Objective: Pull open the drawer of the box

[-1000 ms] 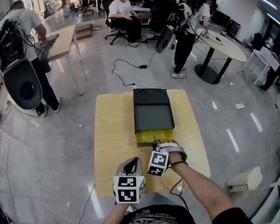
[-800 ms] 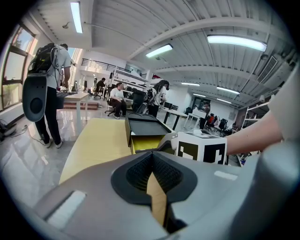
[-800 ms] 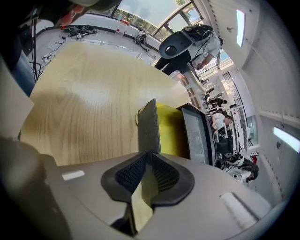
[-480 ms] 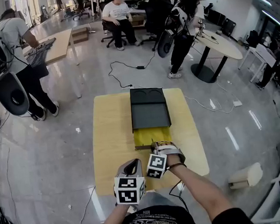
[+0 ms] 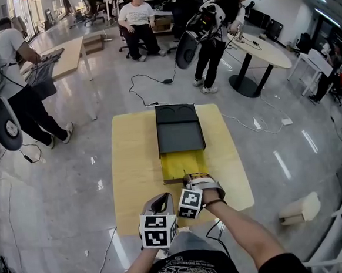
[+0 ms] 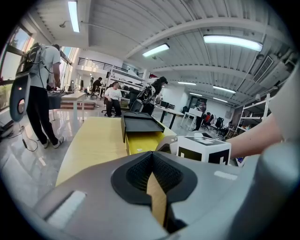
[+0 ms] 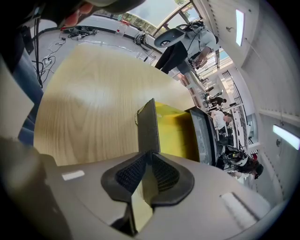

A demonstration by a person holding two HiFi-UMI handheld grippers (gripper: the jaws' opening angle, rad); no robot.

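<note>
The left gripper hangs over the near edge of the wooden table. Its jaws are pressed together with nothing between them. It is idle, set back from the work and just to the left of the other tool.

The right gripper is the nearer one and has the job in hand. Its jaws are clamped narrow on the top edge of the drawer's dark front panel, which stands upright and edge-on between the pads. A small loop at the panel's far corner may be a pull, though that view is too slanted to be sure.

Straight ahead of this gripper lies the yellow drawer, partly drawn out of the dark box. The box sits beyond the drawer on the same line. The drawer's long axis runs directly away from the tool into the box, so the pull looks best made straight back along that axis, toward the person. A sideways drift could jam the drawer or slew the box, which nothing is holding down.
</note>
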